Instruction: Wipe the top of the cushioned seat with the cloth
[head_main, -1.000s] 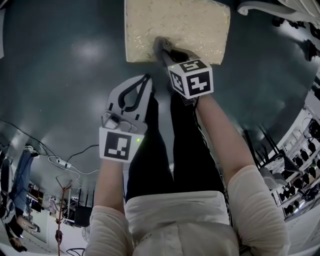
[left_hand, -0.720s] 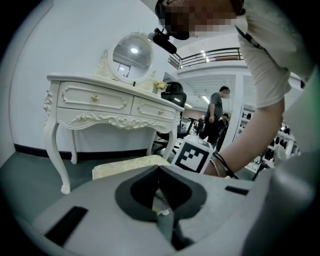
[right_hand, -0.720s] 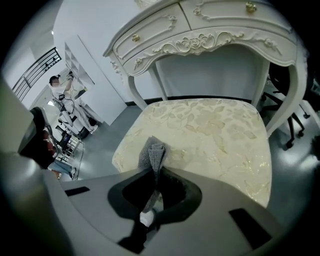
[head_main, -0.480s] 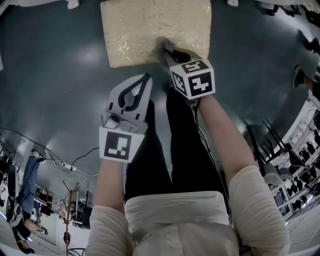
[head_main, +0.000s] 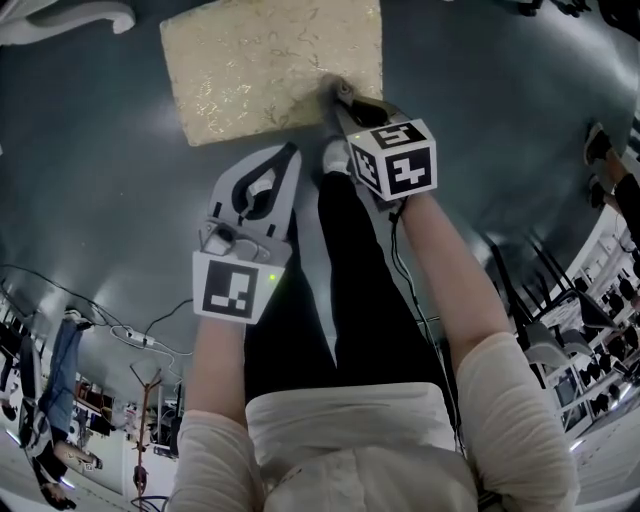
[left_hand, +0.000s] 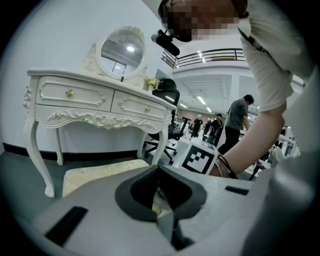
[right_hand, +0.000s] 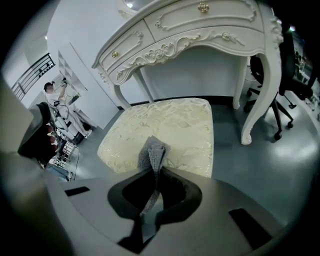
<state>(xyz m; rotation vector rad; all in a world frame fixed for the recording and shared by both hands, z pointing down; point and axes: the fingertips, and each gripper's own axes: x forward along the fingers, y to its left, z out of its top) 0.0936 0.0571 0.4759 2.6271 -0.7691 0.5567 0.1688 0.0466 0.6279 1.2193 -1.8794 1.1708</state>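
The cushioned seat (head_main: 270, 65) is a cream, patterned square on the dark floor, at the top of the head view. My right gripper (head_main: 338, 100) is shut on a grey cloth (head_main: 330, 92) at the seat's near right corner. In the right gripper view the cloth (right_hand: 153, 152) sticks out past the gripper (right_hand: 152, 171) over the seat's (right_hand: 170, 127) near edge. My left gripper (head_main: 288, 155) hangs shut and holds nothing, short of the seat and above the person's legs. From the left gripper (left_hand: 159, 167), the seat (left_hand: 100, 172) lies ahead.
A white carved dressing table (right_hand: 200, 30) with a round mirror (left_hand: 121, 49) stands just behind the seat, one leg (right_hand: 257, 95) to its right. Office chairs (right_hand: 295, 75) stand further right. Cables (head_main: 130, 335) lie on the floor at left. Several people stand in the background (left_hand: 240, 117).
In the head view the seat has shifted left. The right gripper and cloth now sit at its near right corner instead of mid near edge. The left gripper has hardly moved.
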